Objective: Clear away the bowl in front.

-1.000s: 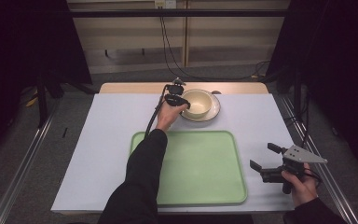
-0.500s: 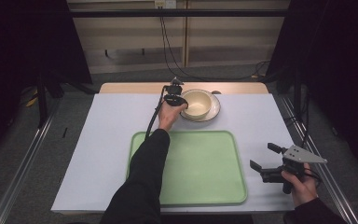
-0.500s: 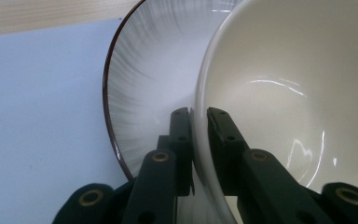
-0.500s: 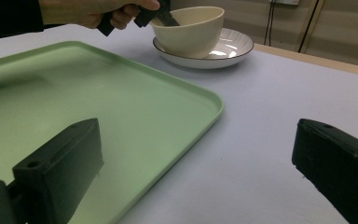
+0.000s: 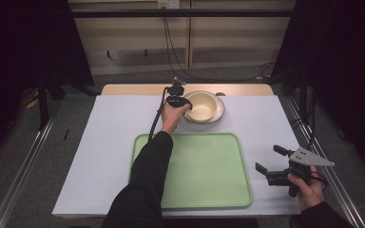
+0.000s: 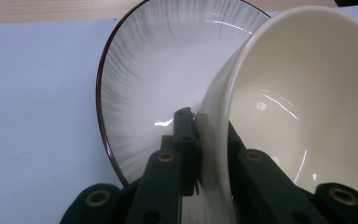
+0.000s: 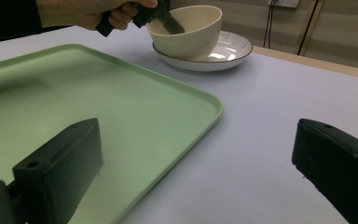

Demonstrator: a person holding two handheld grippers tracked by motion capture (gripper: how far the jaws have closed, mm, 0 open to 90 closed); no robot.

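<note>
With its jaws just closed on the near-left wall of the cream-coloured ceramic bowl point(image 5: 202, 105), the left hand-held gripper point(image 5: 184, 106) has one jaw inside the bowl and one outside, pads pressing the rim between them, as the left gripper view shows. The bowl sits in a shallow white plate with a dark rim and fine grey streaks point(image 5: 218, 114), near the middle of the far edge of the bench point(image 5: 100, 142), which is covered in a pale sheet. In the left gripper view the bowl point(image 6: 303, 93) looks tilted against the plate point(image 6: 154, 79), though the camera's own tilt may account for that.

The right hand-held gripper point(image 5: 272, 160) hovers near the right front corner of the bench, jaws wide apart and holding nothing. A pale green rectangular plastic tray point(image 5: 204, 166) lies empty at the middle of the near edge.

The step in hand seems to be the grasp itself: the bowl is gripped but not yet lifted clear. The next move likely calls for a straight lift, so the plate is not dragged along, then a carry toward the near edge onto the tray. A one-sided hold on a smooth glazed wall could slip or let the bowl swing.
</note>
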